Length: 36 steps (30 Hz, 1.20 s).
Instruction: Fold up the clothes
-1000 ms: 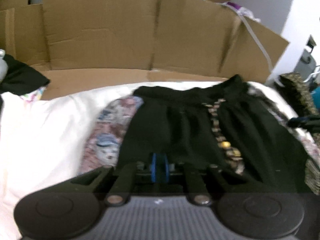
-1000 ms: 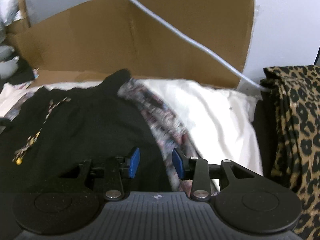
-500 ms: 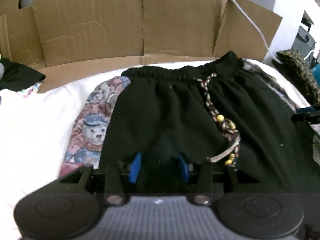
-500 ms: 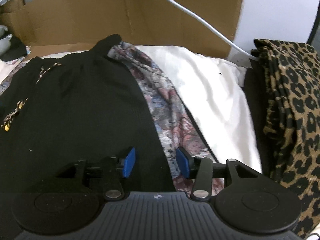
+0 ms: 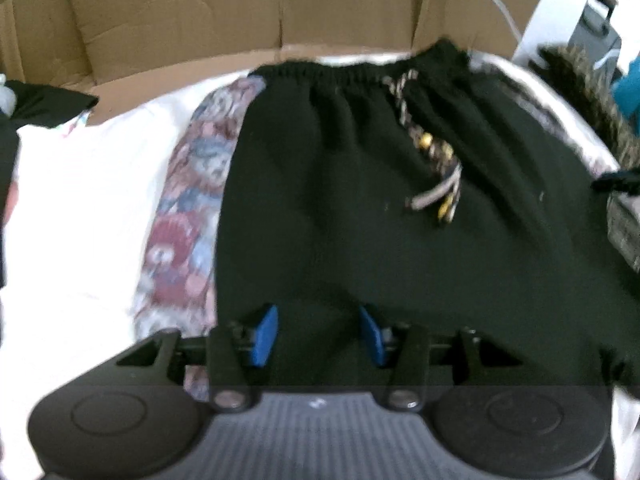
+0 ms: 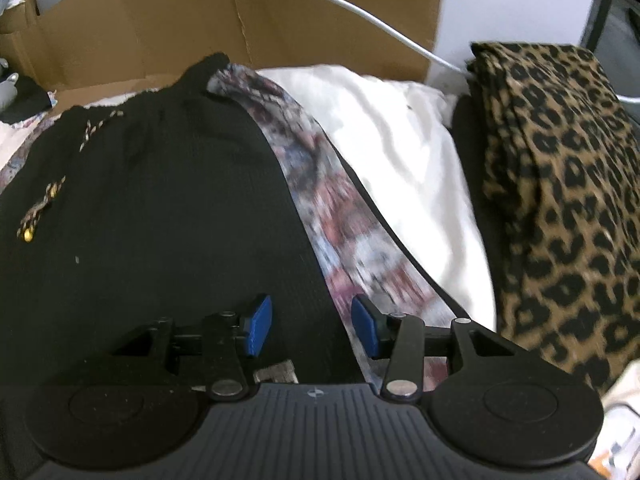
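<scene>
A white sheet point(image 5: 80, 200) carries a patterned cloth point(image 5: 192, 208) under black shorts point(image 5: 360, 200).

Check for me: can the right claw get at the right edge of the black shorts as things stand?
Probably yes. The right claw is open, straddling the black shorts' right edge, with only the patterned cloth beneath and nothing lying over it.

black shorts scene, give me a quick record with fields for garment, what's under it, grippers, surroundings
garment: black shorts laid flat, waistband at the far side, braided drawstring on top
underneath: bear-print cloth over white bedding
left gripper: jaws open, over the near edge of the shorts
right gripper: jaws open, over the shorts' right edge
surroundings: cardboard behind, leopard-print fabric at the right
</scene>
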Each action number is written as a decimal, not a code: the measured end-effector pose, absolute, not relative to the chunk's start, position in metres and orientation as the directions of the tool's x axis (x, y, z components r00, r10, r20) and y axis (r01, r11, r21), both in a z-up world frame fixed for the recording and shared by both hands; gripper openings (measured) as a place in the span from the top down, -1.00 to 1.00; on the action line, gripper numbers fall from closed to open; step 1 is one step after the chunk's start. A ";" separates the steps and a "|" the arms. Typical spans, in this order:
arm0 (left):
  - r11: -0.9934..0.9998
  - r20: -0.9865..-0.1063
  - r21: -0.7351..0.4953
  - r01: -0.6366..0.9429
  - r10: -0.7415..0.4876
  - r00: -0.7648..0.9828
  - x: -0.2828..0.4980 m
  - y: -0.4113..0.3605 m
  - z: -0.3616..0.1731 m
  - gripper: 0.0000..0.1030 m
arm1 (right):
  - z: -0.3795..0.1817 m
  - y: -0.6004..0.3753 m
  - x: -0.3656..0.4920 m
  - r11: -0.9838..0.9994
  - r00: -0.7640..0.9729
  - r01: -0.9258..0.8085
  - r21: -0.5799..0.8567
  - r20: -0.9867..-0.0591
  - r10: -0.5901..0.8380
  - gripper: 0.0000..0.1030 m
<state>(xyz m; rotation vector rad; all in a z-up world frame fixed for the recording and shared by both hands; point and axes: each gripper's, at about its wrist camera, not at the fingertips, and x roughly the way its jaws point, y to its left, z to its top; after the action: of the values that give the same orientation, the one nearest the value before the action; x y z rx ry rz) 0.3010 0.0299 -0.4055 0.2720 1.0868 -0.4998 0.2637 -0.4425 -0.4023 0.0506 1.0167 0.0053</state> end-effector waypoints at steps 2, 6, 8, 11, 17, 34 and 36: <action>0.872 -0.903 -0.053 0.487 -0.251 0.349 0.296 0.037 -0.400 0.25 | -0.401 -0.451 0.255 0.996 0.513 0.046 0.079 -0.857 0.044 0.00; 0.875 -0.908 -0.095 0.474 -0.271 0.319 0.286 0.047 -0.382 0.25 | -0.399 -0.452 0.237 0.997 0.497 0.035 0.075 -0.866 0.048 0.00; 0.870 -0.905 -0.105 0.481 -0.284 0.316 0.277 0.052 -0.371 0.25 | -0.398 -0.452 0.228 0.997 0.490 0.027 0.071 -0.870 0.049 0.00; 0.869 -0.900 -0.125 0.478 -0.302 0.315 0.264 0.063 -0.356 0.22 | -0.397 -0.452 0.214 0.998 0.479 0.016 0.065 -0.876 0.050 0.00; 0.929 -0.915 -0.139 0.344 -0.253 0.313 0.237 0.103 -0.337 0.22 | -0.397 -0.447 0.185 0.999 0.441 -0.025 0.037 -0.896 0.044 -0.01; 0.964 -0.891 -0.118 0.239 -0.209 0.402 0.194 0.170 -0.330 0.11 | -0.362 -0.444 0.145 0.998 0.388 0.045 -0.037 -0.920 -0.052 0.00; 0.977 -0.895 -0.121 0.176 -0.184 0.405 0.194 0.180 -0.330 0.13 | -0.364 -0.440 0.145 0.998 0.390 0.062 -0.018 -0.920 -0.041 0.00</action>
<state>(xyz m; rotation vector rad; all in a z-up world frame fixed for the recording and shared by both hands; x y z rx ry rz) 0.1944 0.1798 -0.3301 -0.0082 1.1308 -0.2273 0.1454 -0.4405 -0.3637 0.0202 1.1683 -0.0649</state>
